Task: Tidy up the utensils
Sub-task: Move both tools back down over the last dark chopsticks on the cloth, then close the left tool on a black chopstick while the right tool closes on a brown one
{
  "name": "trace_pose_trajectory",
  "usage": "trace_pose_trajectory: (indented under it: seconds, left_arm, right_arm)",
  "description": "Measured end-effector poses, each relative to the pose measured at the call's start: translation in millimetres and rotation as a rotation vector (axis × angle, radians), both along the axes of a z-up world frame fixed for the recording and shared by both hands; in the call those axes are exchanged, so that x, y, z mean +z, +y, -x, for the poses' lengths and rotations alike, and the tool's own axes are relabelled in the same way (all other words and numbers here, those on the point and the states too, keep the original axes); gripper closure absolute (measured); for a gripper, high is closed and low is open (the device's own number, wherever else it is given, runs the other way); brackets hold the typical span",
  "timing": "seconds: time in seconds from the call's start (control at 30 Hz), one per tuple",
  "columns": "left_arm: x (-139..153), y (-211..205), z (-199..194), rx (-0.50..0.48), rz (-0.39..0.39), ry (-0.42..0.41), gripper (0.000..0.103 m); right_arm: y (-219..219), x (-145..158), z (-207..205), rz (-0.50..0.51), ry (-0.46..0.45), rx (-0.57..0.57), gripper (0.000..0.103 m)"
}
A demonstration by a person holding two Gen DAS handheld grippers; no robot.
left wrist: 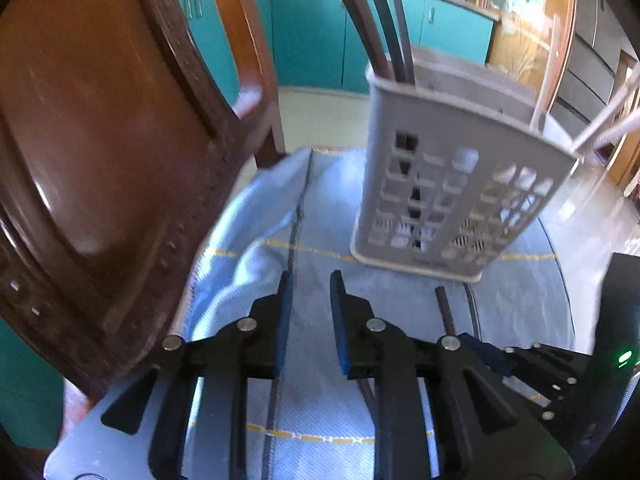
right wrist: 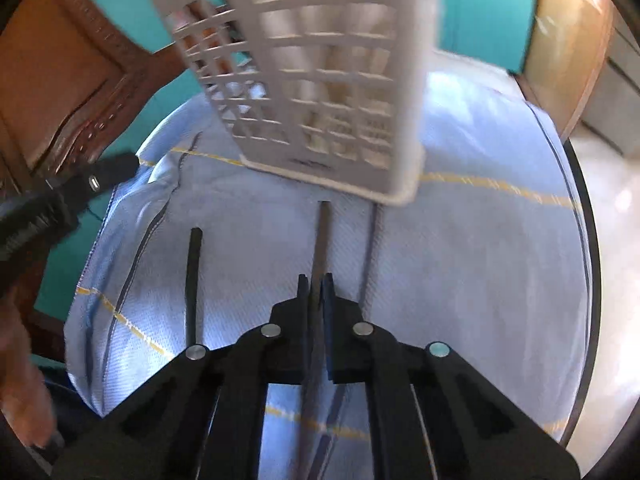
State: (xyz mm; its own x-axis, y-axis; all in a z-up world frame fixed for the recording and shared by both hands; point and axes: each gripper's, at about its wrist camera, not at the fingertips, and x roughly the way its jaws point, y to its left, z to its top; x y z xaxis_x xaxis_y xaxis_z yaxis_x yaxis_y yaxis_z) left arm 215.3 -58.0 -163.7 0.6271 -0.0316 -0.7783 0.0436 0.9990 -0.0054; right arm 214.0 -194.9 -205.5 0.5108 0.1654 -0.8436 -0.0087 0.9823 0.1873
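Observation:
A grey slotted utensil holder [left wrist: 452,196] stands on the light blue cloth [left wrist: 320,216], with dark utensil handles [left wrist: 384,20] sticking up from it. It also shows in the right wrist view [right wrist: 320,76]. My left gripper [left wrist: 310,280] is open and empty over the cloth. My right gripper [right wrist: 316,280] is shut on a dark thin utensil [right wrist: 322,236] whose tip points at the holder's base. Another dark utensil [right wrist: 194,276] lies on the cloth to its left. In the left wrist view a dark utensil [left wrist: 446,308] lies near the right gripper.
A brown wooden chair [left wrist: 100,160] stands close at the left of the round table [right wrist: 588,240]. Teal cabinets [left wrist: 312,36] line the back. A second folded cloth [left wrist: 248,224] overlaps near the chair.

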Motion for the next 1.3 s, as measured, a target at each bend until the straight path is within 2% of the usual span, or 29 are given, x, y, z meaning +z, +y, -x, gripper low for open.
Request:
trace_pose_trajectory:
  seconds: [0.2, 0.4, 0.67, 0.8, 0.87, 1.0, 1.1, 1.17, 1.23, 1.3]
  left_arm:
    - [-20, -14, 1, -0.048, -0.036, 0.076, 0.077]
    - [-47, -17, 2, -0.055, 0.014, 0.185, 0.074]
    - [-61, -19, 4, -0.022, -0.024, 0.211, 0.063]
    - [-67, -23, 8, -0.043, -0.043, 0.211, 0.062]
    - [-73, -26, 7, -0.052, -0.043, 0.228, 0.062]
    - [-78, -32, 5, -0.067, -0.065, 0.210, 0.063]
    - [-81, -37, 4, -0.092, -0.062, 0.198, 0.068]
    - [-77, -45, 8, -0.112, -0.049, 0.186, 0.082]
    - [-77, -52, 12, -0.143, -0.059, 0.166, 0.090]
    - [-75, -58, 15, -0.165, -0.044, 0.146, 0.091]
  right_arm:
    - [-38, 0, 29, -0.057, 0.016, -0.146, 0.097]
    - [-55, -2, 40, -0.089, 0.005, -0.140, 0.097]
    - [-58, 9, 34, -0.057, -0.003, -0.149, 0.088]
    - [-61, 7, 33, -0.066, 0.008, -0.162, 0.081]
    - [-60, 5, 32, -0.062, 0.010, -0.162, 0.080]
    - [-57, 2, 31, -0.055, 0.011, -0.158, 0.078]
    - [-56, 1, 32, -0.050, 0.008, -0.155, 0.076]
    - [-55, 1, 32, -0.047, 0.008, -0.154, 0.075]
    - [-54, 1, 31, -0.048, 0.008, -0.154, 0.075]
    - [-55, 1, 32, -0.052, 0.008, -0.154, 0.075]
